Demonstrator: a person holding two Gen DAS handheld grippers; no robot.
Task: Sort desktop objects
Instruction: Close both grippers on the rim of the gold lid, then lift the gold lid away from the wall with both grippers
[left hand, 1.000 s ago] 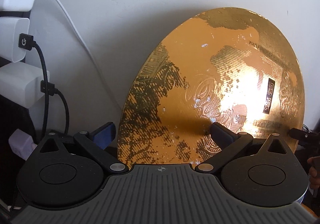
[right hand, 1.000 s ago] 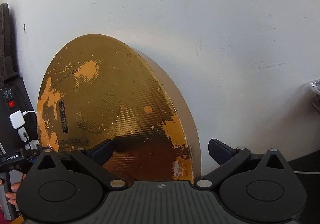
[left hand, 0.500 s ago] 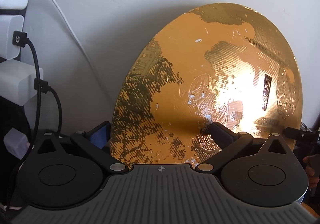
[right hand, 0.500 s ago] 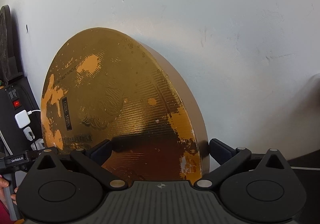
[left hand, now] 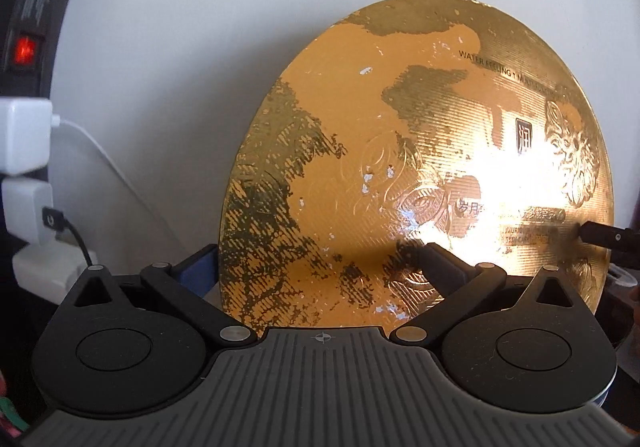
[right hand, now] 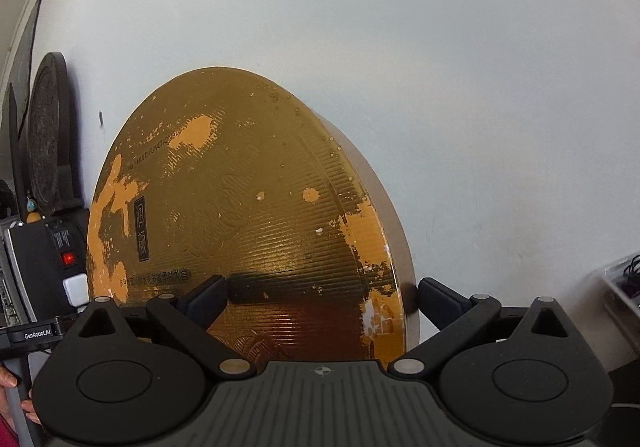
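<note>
Bright daylight; hot glare on gold box [left hand: 516,183] (fisheye-warped edges).

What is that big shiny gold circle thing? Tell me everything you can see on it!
The round gold box is a flat, drum-shaped gift box standing on its edge against the white wall. Its ribbed gold foil lid is worn into orange patches and carries embossed flowers, Chinese characters and small English print. A plain tan side wall shows in the right view. The left claw and right claw each straddle an edge.

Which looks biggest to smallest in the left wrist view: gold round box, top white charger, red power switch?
1. Gold round box, by far.
2. Top white charger.
3. Red power switch.
Apparent size only; the fisheye shrinks the edge items, so true sizes are unsure.
</note>
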